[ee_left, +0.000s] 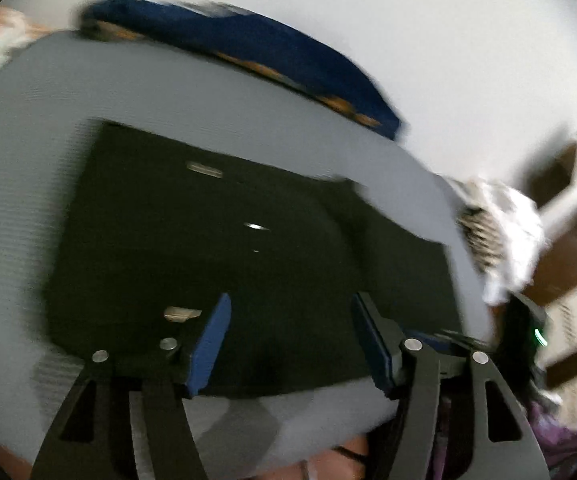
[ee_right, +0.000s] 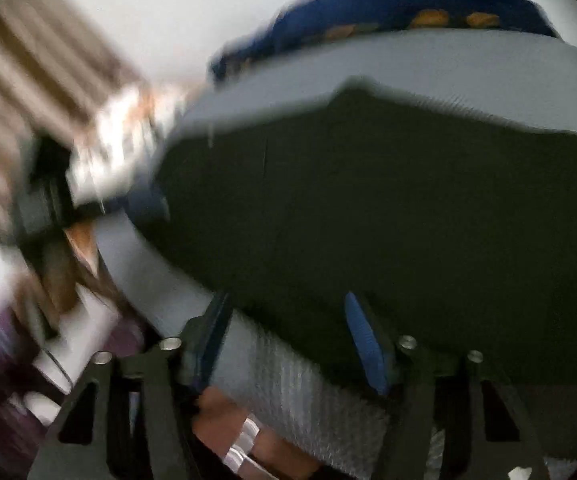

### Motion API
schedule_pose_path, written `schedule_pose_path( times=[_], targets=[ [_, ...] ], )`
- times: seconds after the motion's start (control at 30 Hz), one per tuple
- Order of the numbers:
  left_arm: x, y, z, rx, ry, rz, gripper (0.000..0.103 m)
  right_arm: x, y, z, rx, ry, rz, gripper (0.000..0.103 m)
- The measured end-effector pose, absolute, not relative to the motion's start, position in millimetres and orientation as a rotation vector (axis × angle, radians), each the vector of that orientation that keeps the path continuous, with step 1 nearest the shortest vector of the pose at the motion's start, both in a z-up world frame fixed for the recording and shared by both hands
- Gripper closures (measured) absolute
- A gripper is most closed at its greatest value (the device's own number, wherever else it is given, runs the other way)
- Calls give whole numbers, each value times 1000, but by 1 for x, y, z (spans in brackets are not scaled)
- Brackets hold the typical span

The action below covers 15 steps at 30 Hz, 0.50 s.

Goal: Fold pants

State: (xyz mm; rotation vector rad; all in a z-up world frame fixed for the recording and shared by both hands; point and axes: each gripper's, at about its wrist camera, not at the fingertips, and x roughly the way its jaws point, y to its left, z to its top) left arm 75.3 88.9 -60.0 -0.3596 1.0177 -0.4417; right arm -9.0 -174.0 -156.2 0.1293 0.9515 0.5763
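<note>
The dark pants lie flat, folded into a broad block, on a grey ribbed bed cover; small light tags show on the cloth. My left gripper hovers over their near edge, open, its blue pads apart with nothing clamped. In the right wrist view the pants fill the middle. My right gripper is open at their near corner, one fingertip over the grey cover, the other over the dark cloth. Both views are motion-blurred.
A blue cushion with orange marks lies along the far edge. White patterned cloth and brown wooden furniture stand to the right. Purple fabric and a bit of a person's skin sit by the near edge.
</note>
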Motion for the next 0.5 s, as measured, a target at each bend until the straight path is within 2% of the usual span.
schedule_pose_path(
  times=[0.1, 0.13, 0.2, 0.23, 0.33, 0.5],
  targets=[
    [87, 146, -53, -340, 984, -309, 37, -9, -172, -127, 154, 894, 634, 46],
    [92, 166, -53, -351, 962, -287, 33, -6, -174, -111, 200, 845, 659, 46],
    [105, 194, -57, -387, 942, -291, 30, 1, -174, -95, 219, 804, 665, 36],
    [112, 202, -60, -406, 935, -319, 30, 8, -172, -88, 210, 785, 646, 34],
    [131, 213, -70, -391, 948, -455, 30, 23, -177, -93, 233, 810, 575, 31],
    [164, 204, -95, -224, 1022, -634, 30, 46, -202, -129, 465, 942, 524, 31]
  ],
)
